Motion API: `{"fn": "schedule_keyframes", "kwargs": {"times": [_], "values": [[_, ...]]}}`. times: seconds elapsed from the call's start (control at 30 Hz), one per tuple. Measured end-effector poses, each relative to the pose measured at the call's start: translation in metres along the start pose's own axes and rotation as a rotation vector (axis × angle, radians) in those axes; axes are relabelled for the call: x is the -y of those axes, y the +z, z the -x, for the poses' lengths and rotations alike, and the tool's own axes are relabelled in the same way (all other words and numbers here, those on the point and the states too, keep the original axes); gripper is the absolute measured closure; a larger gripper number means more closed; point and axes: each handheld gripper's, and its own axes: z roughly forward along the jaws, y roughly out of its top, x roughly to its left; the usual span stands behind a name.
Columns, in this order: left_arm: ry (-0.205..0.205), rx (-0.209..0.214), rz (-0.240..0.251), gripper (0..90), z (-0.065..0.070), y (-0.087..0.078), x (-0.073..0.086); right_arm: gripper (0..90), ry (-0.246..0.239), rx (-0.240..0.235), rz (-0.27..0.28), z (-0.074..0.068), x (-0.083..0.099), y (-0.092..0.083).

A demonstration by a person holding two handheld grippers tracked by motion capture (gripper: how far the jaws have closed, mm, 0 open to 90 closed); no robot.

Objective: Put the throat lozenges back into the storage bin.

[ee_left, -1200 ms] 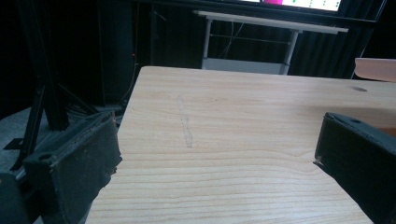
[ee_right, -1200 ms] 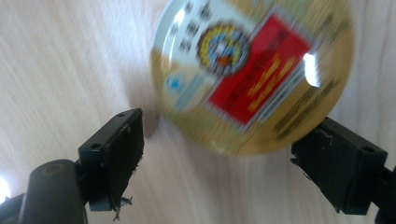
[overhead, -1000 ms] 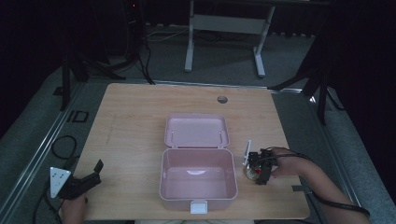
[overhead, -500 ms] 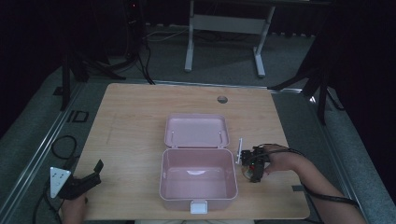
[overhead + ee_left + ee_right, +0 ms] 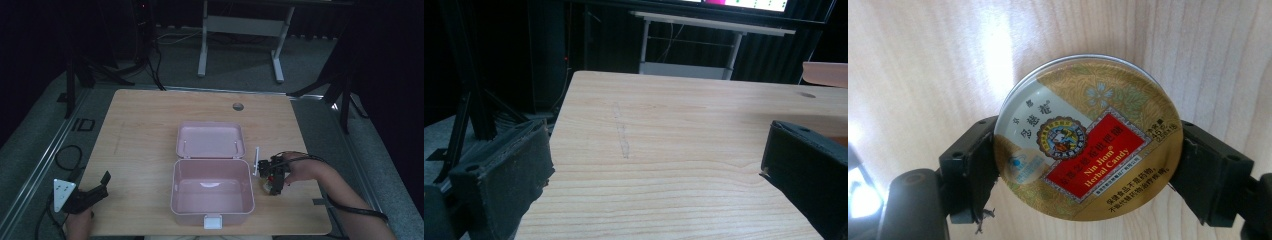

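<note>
Round candy tin (image 5: pixel 1088 137), centre frame, likely light, rigid, slick metal; right gripper (image 5: pixel 1088 165) jaws pinch its rim at opposite edges; left gripper (image 5: pixel 649 170) jaws spread, empty.

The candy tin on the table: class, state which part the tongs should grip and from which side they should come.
Grip the candy tin across its round rim, at opposite edges, coming straight down from above. It lies flat, lid up, on the table, so the thin side wall is the only hold. The right tongs already sit this way.
</note>
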Motion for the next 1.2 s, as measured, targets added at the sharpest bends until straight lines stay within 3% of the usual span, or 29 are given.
{"fn": "schedule_keyframes", "kwargs": {"times": [0.33, 0.43, 0.67, 0.9, 1.2], "values": [[0.0, -0.001, 0.0, 0.3, 0.0, 0.0, 0.0, 19.8, 0.015, -0.009, 0.001, -0.01, 0.008, -0.033], [0.0, -0.002, 0.0, 0.3, 0.0, 0.0, 0.0, 19.8, 0.011, 0.02, 0.001, -0.017, 0.012, -0.049], [0.0, -0.004, 0.001, 0.3, 0.0, 0.0, 0.0, 19.8, 0.031, 0.004, 0.001, -0.027, 0.016, -0.071], [0.0, -0.004, 0.0, 0.3, 0.0, 0.0, 0.0, 19.9, 0.027, 0.043, -0.002, -0.051, 0.016, -0.098], [0.0, -0.004, 0.001, 0.3, 0.0, 0.0, 0.0, 19.8, -0.001, 0.035, 0.002, -0.072, 0.003, -0.12]]}}
